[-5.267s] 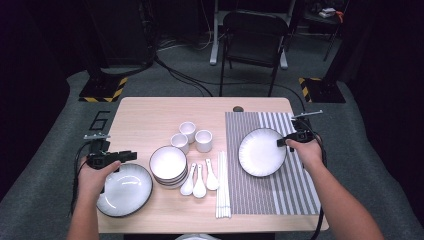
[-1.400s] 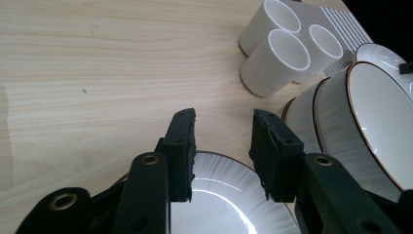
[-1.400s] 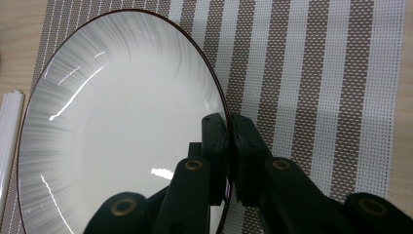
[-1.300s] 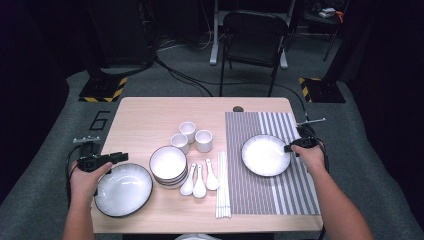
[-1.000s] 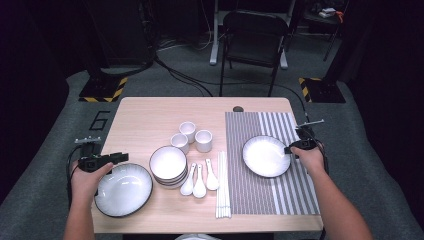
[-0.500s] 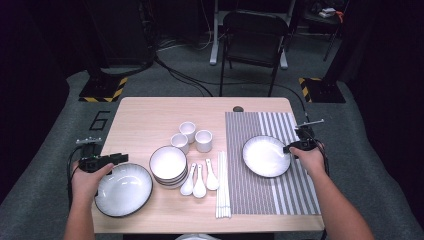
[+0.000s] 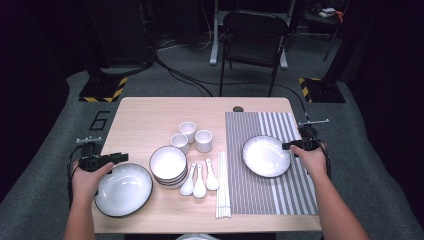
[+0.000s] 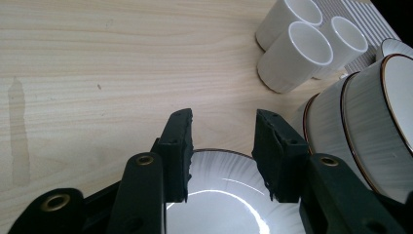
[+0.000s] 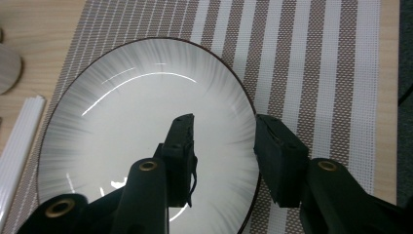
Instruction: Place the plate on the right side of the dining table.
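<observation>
Since the right gripper [image 7: 286, 146] has just been spreading its jaws astride its rim, the white glazed ceramic plate [image 7: 265, 156] on the striped placemat [image 7: 295, 186] seems rigid, slippery, breakable, best pinched at that rim; left gripper [image 7: 123, 157] jaws spread.

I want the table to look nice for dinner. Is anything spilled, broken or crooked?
Nothing is spilled or broken. The white round plate lies flat on the striped woven placemat, and the white ceramic spoons and white chopsticks lie tidy. Only a faint darker streak marks the light wooden table.

Three cups [image 7: 192, 136] — spoons [image 7: 199, 179], chopsticks [image 7: 223, 185], stacked bowls [image 7: 168, 164]
</observation>
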Tool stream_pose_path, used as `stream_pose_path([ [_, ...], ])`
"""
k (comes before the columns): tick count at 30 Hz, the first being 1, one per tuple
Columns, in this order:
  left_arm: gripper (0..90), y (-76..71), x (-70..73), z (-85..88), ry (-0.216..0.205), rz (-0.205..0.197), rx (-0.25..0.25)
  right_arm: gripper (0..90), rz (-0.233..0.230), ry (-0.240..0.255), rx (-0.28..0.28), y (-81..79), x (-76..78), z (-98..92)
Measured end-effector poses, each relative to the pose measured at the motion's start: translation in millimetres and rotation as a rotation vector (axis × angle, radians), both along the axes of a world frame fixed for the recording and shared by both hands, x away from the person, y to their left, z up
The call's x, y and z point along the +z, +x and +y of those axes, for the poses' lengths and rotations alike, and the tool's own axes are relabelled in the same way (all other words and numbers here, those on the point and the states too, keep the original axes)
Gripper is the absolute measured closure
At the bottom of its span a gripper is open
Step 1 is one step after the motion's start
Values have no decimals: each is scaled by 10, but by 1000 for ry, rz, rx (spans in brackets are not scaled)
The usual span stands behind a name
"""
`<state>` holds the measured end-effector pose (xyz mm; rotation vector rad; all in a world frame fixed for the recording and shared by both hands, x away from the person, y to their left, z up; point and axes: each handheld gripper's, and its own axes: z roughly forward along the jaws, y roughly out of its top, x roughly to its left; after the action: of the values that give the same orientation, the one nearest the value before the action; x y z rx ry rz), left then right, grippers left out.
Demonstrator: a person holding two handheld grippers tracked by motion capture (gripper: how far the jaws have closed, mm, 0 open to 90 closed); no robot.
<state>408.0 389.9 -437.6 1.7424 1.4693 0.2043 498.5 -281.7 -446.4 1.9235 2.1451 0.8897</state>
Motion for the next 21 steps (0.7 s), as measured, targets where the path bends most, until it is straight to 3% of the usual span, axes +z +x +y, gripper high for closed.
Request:
stream_pose_path([
  [5,576,1,-1,5,1,-3,8,552,4,-15,26,-32,-6,40],
  [14,546,4,-6,20,12,-7,17,538,21,-32,20,-115,34,131],
  [20,546,2,-3,18,11,-6,15,537,-4,-45,5,-180,52,153],
  [21,548,2,-2,18,11,-6,14,537,-31,-50,10,-195,50,154],
])
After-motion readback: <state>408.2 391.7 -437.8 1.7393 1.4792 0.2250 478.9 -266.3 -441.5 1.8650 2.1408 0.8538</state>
